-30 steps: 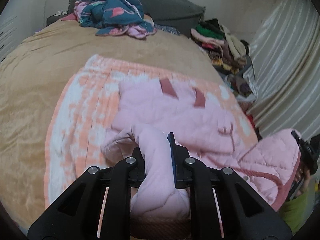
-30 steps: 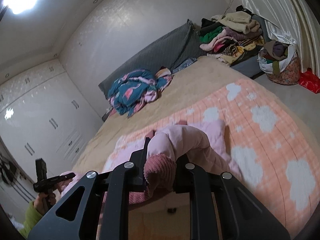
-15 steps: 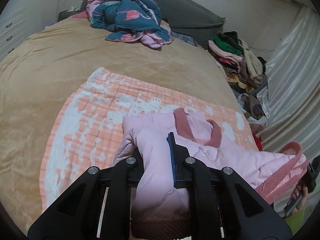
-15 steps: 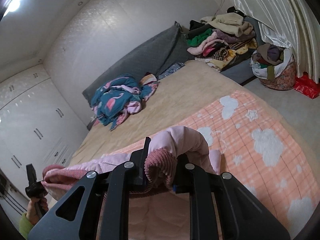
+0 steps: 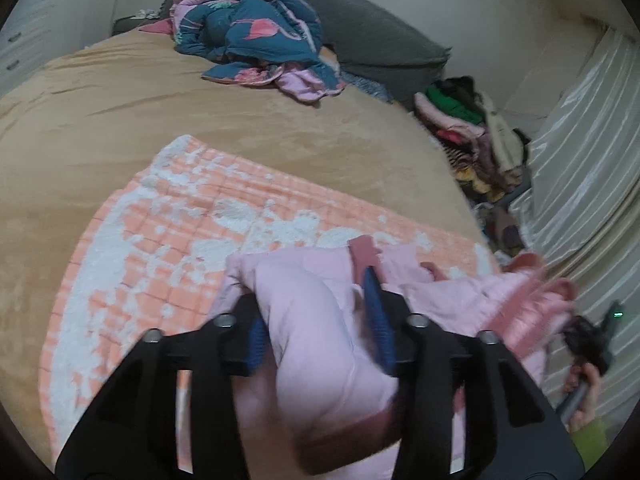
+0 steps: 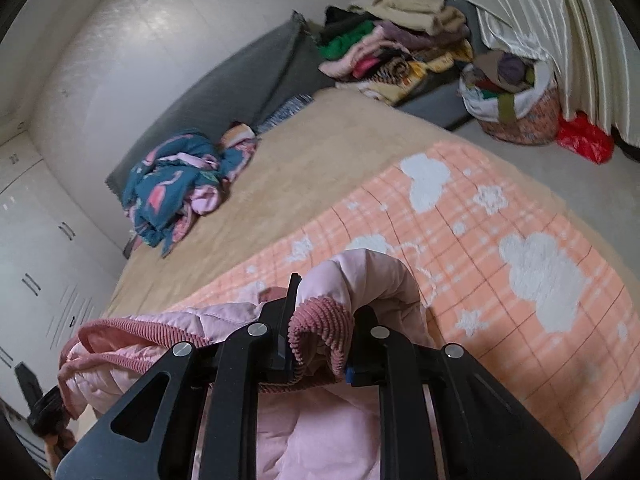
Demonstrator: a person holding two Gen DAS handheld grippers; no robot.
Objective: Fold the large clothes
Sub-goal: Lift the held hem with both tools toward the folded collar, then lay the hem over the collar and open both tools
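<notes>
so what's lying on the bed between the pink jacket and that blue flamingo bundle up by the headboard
Left wrist view: past the pink jacket comes the orange cloud-print blanket, then bare tan bedspread up to the flamingo bundle.

You are not seeing any readable text, label, brand, number or sign in either view.
</notes>
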